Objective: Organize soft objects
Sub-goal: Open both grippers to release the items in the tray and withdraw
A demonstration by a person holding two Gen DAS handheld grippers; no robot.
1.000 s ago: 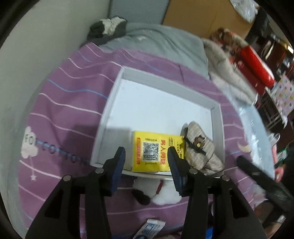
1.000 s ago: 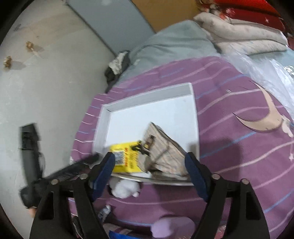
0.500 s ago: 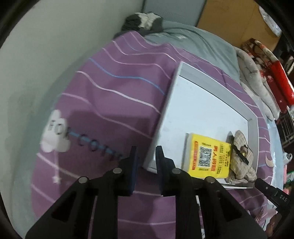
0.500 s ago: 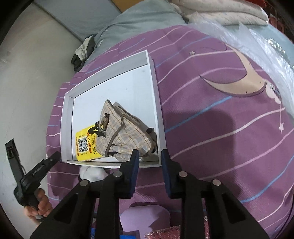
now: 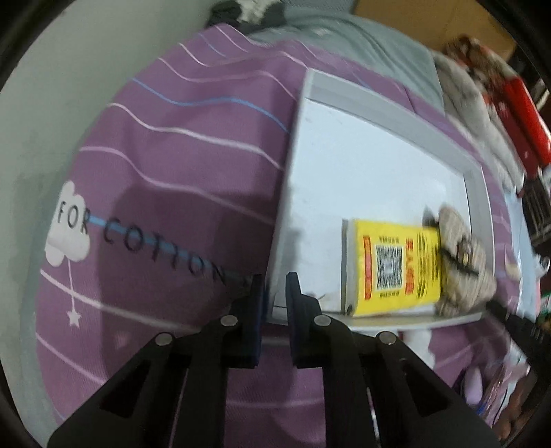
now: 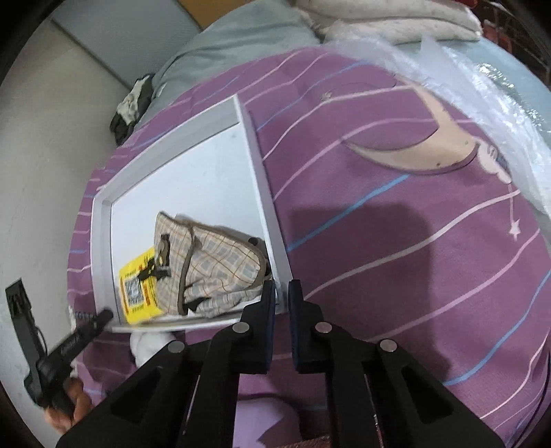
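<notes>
A shallow grey tray lies on a purple striped bedspread. In it are a yellow packet with a QR code and a beige plaid pouch. My left gripper is shut on the tray's near left corner wall. My right gripper is shut on the tray's near right corner wall. A white plush toy lies half under the tray's front edge.
The bedspread has a cloud print and a moon print. A grey blanket, folded quilts, clear plastic and a red package lie beyond. A wall runs along the left. A purple soft object lies near.
Both grippers were open a second ago, then narrowed at the tray's front corners, and now each is clamped on a corner wall. The tray seems lifted slightly at its front.
</notes>
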